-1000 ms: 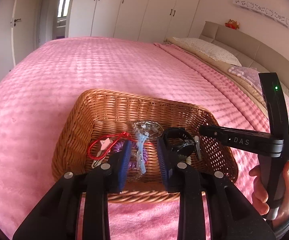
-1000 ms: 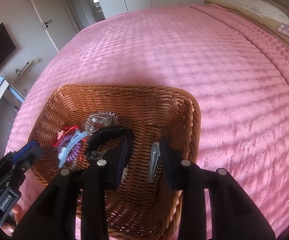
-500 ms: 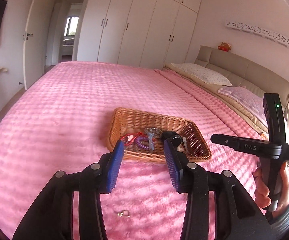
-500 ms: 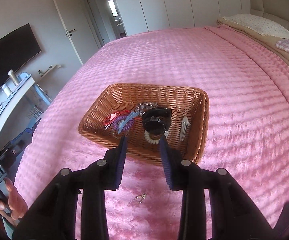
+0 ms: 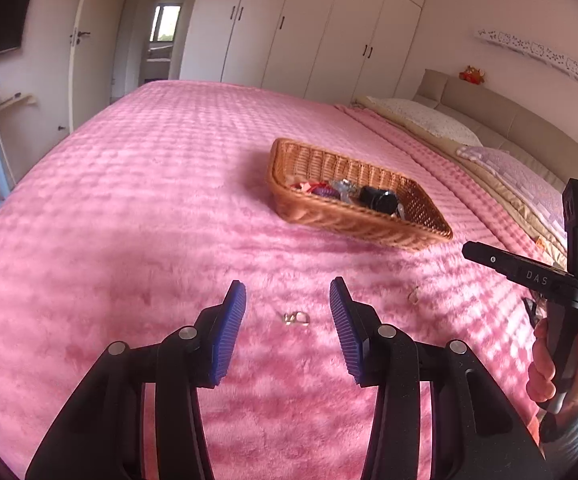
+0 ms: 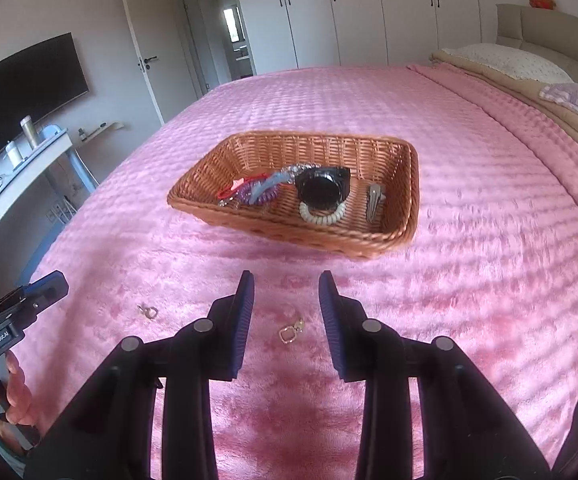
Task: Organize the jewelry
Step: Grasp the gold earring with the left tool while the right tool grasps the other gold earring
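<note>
Left wrist view: the left gripper (image 5: 287, 304) is held wide and empty over the pink bedspread (image 5: 129, 208), with a small silver ring (image 5: 296, 318) lying between its fingers. A second, gold ring (image 5: 413, 295) is seen further right, near the right gripper (image 5: 485, 254). In the right wrist view, the right gripper (image 6: 287, 294) is also spread wide with nothing held, and the gold ring (image 6: 289, 333) is framed between its fingers, while the silver ring (image 6: 147, 311) lies well to the left. The basket (image 6: 403, 184) stands beyond both rings, well apart from them, and already holds a black watch (image 6: 321, 189), coil hair ties (image 6: 260, 196), a hair clip (image 6: 373, 201) and other pieces.

Both rings are small and partly sunk in the plush pile. A pinch is likely to catch fibres instead of metal, or to press a ring deeper. A ring gripped on its edge is likely to slip out during transfer.

Open bedspread is available on all sides of the rings. The near basket wall must be cleared before release. The two grippers work close together, so simultaneous reaches risk contact.
</note>
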